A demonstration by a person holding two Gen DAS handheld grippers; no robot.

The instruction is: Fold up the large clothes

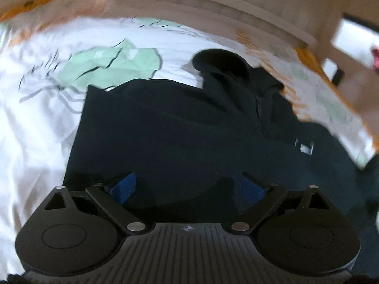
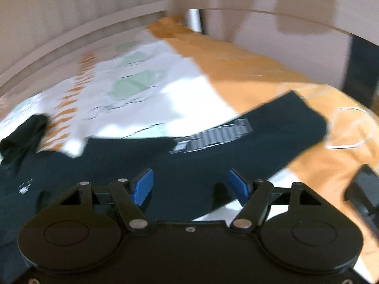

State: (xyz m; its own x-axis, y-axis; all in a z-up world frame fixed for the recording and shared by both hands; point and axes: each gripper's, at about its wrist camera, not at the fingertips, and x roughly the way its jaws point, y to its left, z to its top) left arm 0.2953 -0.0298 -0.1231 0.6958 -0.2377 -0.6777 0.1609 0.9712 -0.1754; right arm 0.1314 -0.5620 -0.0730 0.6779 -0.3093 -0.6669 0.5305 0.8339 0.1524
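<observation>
Clearly early in the fold. Dark hoodie [image 1: 177,127] spread over the patterned bedsheet [image 1: 35,123], hood [image 1: 220,64] toward the headboard [image 1: 213,2], chest logo [image 1: 305,146] facing up. One sleeve [image 2: 272,127], with its pale print, stretched out toward the orange part of the bed cover [image 2: 248,64], not yet brought in over the body. Left gripper [image 1: 187,187] spread wide, low over the torso fabric, pinching nothing. Right gripper [image 2: 190,184] likewise spread, poised above the sleeve near the shoulder, empty. Still to do, by the look of it: sleeves inward, hood down, body doubled over. Blurred throughout, so finer creases impossible to judge.
</observation>
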